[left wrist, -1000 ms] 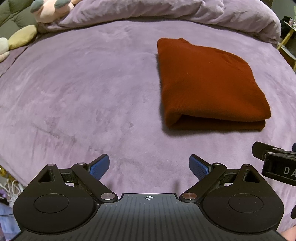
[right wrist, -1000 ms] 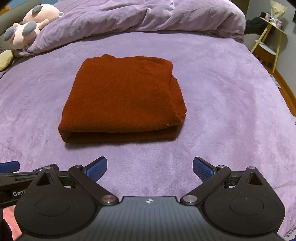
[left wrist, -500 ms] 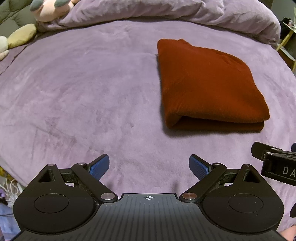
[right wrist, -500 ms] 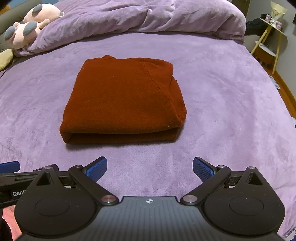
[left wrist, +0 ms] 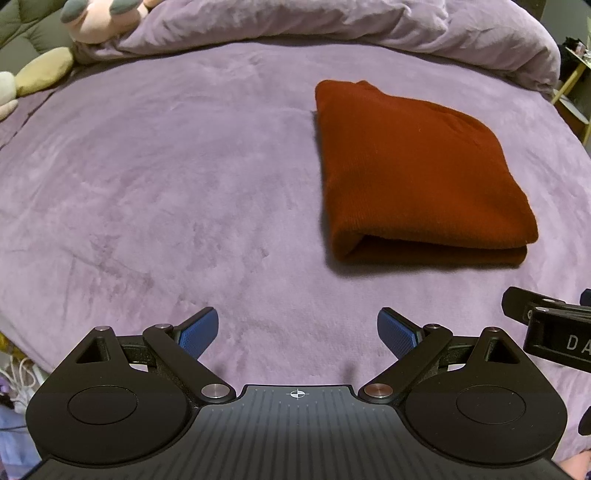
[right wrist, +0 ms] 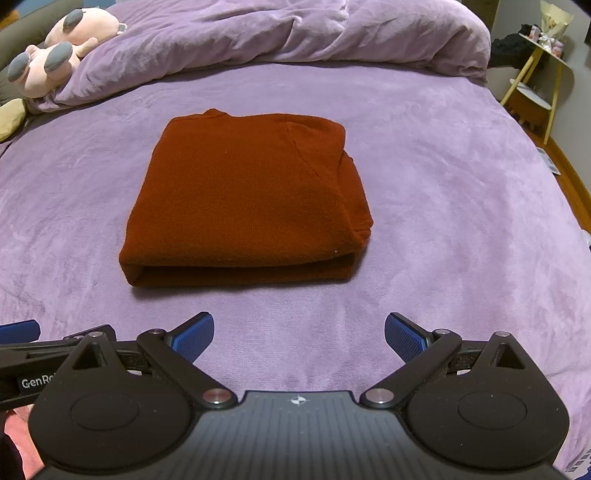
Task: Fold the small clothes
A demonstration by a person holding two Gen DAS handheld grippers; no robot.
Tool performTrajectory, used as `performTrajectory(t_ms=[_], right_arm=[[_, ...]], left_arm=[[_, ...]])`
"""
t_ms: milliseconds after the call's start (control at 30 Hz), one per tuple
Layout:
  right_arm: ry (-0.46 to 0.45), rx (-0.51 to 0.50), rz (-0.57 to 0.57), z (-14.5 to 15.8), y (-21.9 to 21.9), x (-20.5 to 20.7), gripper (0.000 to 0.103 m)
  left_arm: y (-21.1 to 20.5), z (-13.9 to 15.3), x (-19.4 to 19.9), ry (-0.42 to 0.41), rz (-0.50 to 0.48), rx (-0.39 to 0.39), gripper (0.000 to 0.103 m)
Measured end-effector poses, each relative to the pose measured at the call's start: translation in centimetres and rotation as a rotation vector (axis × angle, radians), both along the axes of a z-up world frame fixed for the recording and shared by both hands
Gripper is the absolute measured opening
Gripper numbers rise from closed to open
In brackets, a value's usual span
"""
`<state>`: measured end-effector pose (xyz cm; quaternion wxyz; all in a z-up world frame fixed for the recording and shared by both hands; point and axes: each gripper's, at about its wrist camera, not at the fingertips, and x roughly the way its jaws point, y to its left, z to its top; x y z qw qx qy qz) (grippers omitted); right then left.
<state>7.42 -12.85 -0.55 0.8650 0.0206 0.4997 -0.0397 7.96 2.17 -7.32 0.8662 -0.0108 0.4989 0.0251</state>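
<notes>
A rust-red garment lies folded into a neat rectangle on the purple bed cover. In the left wrist view it lies ahead and to the right. My left gripper is open and empty, low over the cover, to the left of the garment's near edge. My right gripper is open and empty, a short way in front of the garment's folded near edge. Part of the right gripper shows at the right edge of the left wrist view.
A bunched purple duvet lies along the far side of the bed. A pink plush toy rests at the far left. A small yellow-legged side table stands beyond the bed's right edge.
Both grippers have drifted very slightly back from the garment. The garment has not moved and both grippers stay open.
</notes>
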Motion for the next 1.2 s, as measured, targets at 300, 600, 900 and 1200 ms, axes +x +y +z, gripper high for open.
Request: performTrajectory(t_ms=[300,600,900,1200], right_arm=[[0.002,0.008,-0.004,-0.06,-0.16,-0.07,0.099],[0.005,0.009,-0.011,-0.28,-0.03,-0.07,0.099],[0.006,-0.001,-0.013,-0.33,-0.08,0.03,0.099],[0.004,0.000,-0.013,-0.34,-0.06,-0.04,0.099]], left_arm=[[0.38,-0.02,-0.02,-0.009,0.008,-0.035,0.097],[0.10,-0.19,0.26,0.000,0.000,-0.009,0.097],[0.14,-0.27,0.08,0.002,-0.003,-0.011,0.097],[-0.14,-0.35,0.07,0.009,-0.005,0.005,0.097]])
